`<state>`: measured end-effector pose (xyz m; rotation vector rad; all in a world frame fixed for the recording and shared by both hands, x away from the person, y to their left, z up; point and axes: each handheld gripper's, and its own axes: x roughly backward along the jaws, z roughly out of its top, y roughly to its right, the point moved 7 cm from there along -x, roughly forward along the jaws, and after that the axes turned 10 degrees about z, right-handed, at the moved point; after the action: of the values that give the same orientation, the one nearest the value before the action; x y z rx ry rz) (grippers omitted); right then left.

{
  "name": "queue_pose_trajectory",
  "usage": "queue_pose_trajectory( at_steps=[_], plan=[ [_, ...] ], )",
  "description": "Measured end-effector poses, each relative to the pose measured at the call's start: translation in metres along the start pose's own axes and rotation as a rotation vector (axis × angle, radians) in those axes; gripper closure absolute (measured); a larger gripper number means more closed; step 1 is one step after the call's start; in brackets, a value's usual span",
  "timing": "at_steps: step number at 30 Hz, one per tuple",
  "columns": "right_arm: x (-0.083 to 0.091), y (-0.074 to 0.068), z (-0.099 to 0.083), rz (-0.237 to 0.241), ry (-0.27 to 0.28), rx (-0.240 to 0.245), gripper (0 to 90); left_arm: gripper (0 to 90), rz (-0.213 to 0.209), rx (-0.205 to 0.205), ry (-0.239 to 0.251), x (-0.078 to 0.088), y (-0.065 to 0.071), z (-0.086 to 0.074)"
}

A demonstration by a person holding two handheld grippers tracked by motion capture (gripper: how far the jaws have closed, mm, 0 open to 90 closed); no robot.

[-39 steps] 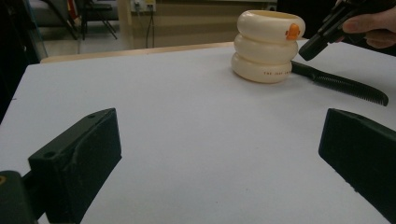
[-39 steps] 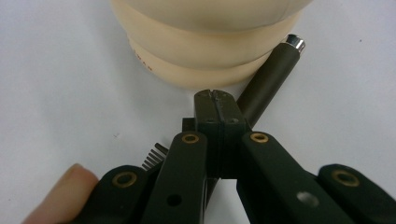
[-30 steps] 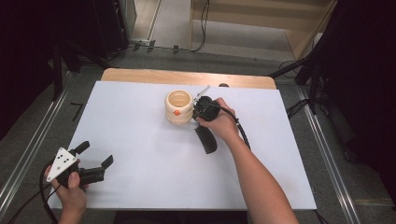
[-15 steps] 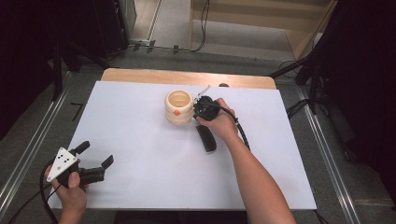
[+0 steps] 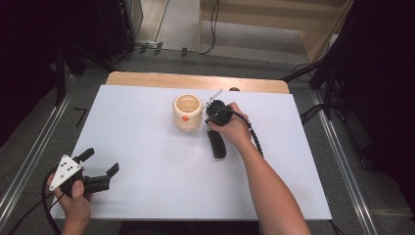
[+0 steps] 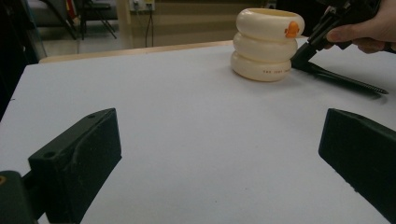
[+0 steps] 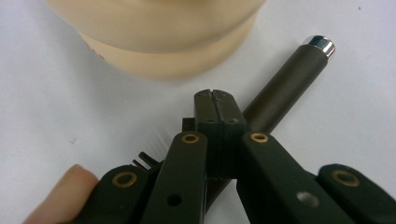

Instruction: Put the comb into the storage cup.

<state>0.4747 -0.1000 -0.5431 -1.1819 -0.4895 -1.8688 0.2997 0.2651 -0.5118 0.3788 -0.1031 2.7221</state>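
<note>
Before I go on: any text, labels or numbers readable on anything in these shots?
None can be read.
A short line of small dark print runs along the bottom ring of the cream holder, too small and blurred to read in the left gripper view.
The orange mark near its rim is a shape, not lettering.
The black brush beside it carries no visible text, and neither do the left gripper or the right gripper.

White table (image 5: 147, 147) bearing cream ringed cup (image 5: 187, 112) and black comb (image 5: 218, 145).
</note>
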Motion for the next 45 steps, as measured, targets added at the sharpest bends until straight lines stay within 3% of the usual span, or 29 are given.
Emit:
queue_pose_trajectory(
  at_steps=[17,26,34,38,45],
  plan=[
    [0.013,0.018,-0.015,-0.017,-0.018,-0.069,88.4,0.0,-0.001,-0.002,-0.002,0.0,0.001,0.0],
    [0.019,0.035,-0.013,-0.029,0.014,-0.118,88.4,0.0,0.0,0.0,-0.002,0.0,0.001,0.0],
    [0.014,0.049,-0.008,-0.045,0.024,-0.147,88.3,0.0,-0.003,-0.002,-0.001,0.0,0.0,0.0],
    [0.009,0.052,-0.012,-0.062,-0.006,-0.16,88.3,0.0,-0.005,-0.001,0.001,0.0,0.0,0.0],
    [0.012,0.054,-0.023,-0.05,-0.011,-0.171,88.3,0.0,-0.004,-0.003,-0.003,0.0,0.001,0.0]
  ],
)
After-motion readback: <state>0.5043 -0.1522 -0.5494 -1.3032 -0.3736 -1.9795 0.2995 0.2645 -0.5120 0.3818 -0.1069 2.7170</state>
